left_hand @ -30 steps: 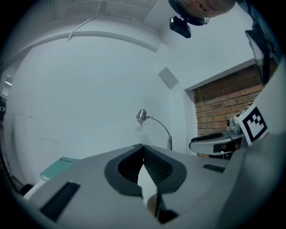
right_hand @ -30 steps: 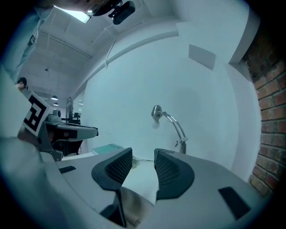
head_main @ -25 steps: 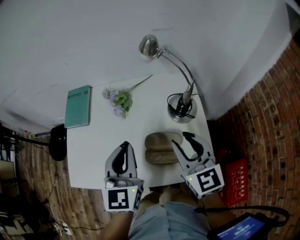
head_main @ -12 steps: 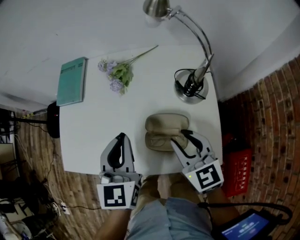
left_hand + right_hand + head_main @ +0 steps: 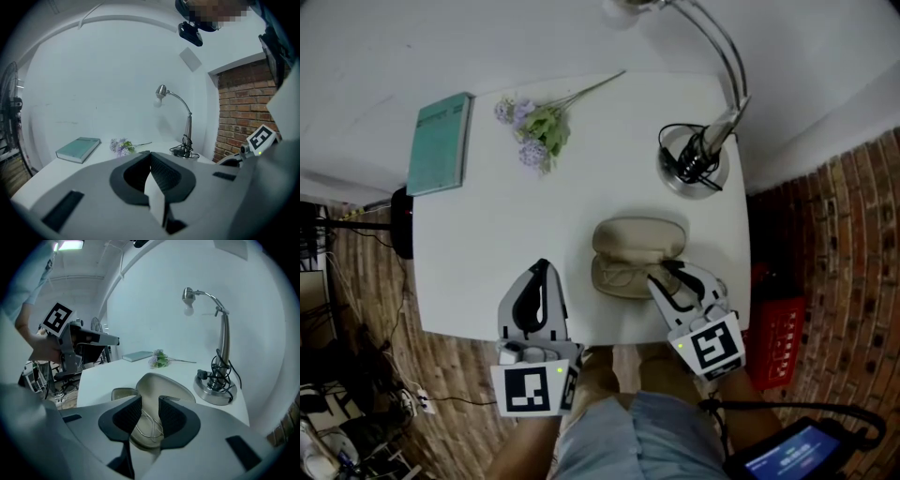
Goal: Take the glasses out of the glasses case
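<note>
An open beige glasses case (image 5: 639,239) lies on the white table (image 5: 487,253), its lid (image 5: 165,386) raised behind the tray. Thin wire-framed glasses (image 5: 623,277) rest in the tray. My right gripper (image 5: 667,274) is at the case's right end, pointing down into it. Its jaws have just been closing and still stand apart, with the glasses (image 5: 149,422) in the gap between them and just beyond the pads, not pressed. My left gripper (image 5: 540,266) hovers over bare table left of the case, shut on nothing; its pads (image 5: 157,174) meet.
A silver desk lamp (image 5: 694,164) with a coiled cable stands behind the case. A sprig of purple flowers (image 5: 534,136) and a teal book (image 5: 441,141) lie at the far left. A red crate (image 5: 773,342) sits on the floor to the right.
Both grippers have come down toward the table. The right one has sunk onto the case's right end, its jaws narrower than before. The case has not moved.
</note>
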A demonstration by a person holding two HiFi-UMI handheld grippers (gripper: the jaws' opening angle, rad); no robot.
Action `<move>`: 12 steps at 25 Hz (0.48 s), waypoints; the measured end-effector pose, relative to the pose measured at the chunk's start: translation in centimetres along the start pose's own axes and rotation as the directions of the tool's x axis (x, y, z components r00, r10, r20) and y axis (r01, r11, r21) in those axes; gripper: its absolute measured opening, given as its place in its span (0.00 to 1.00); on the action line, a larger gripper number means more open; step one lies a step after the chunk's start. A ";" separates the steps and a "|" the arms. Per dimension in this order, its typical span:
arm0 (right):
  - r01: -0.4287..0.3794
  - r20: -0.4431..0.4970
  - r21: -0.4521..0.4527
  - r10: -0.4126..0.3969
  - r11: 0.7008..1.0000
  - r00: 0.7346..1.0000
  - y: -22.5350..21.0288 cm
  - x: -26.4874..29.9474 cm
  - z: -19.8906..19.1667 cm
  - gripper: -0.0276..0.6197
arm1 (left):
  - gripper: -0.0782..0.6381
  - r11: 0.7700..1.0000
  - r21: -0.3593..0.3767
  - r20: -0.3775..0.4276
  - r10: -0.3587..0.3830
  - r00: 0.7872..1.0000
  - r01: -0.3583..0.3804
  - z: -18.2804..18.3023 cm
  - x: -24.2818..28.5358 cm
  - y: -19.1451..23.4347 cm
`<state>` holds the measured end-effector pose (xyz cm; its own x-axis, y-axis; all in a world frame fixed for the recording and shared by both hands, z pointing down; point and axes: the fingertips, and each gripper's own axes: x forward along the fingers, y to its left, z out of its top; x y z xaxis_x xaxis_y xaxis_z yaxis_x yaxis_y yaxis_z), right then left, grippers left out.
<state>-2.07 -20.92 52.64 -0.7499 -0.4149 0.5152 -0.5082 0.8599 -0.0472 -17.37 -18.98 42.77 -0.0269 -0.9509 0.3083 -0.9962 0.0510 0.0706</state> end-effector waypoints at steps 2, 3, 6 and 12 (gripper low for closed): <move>-0.012 -0.017 -0.001 0.012 1.000 1.000 0.1 0.3 -0.5 0.24 | 0.12 1.000 0.000 -0.002 0.006 1.000 -0.006 -0.2 0.1 0.3; -0.017 -0.027 0.002 0.017 1.000 1.000 0.2 0.5 -0.8 0.24 | 0.12 1.000 -0.001 -0.006 0.009 1.000 -0.009 -0.4 0.1 0.4; -0.024 -0.057 -0.004 0.024 1.000 0.998 0.4 0.6 -1.5 0.23 | 0.12 1.000 -0.006 -0.017 0.015 1.000 -0.016 -0.7 0.0 0.6; -0.041 -0.123 0.004 0.041 0.999 0.992 0.6 1.0 -3.1 0.23 | 0.12 1.000 -0.007 -0.012 0.026 1.000 -0.026 -0.6 0.2 0.9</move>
<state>-1.78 -19.89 55.78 -0.7124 -0.3395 0.6142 -0.4787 0.8751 -0.0715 -18.22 -18.96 43.49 -0.0519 -0.9455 0.3214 -0.9946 0.0779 0.0687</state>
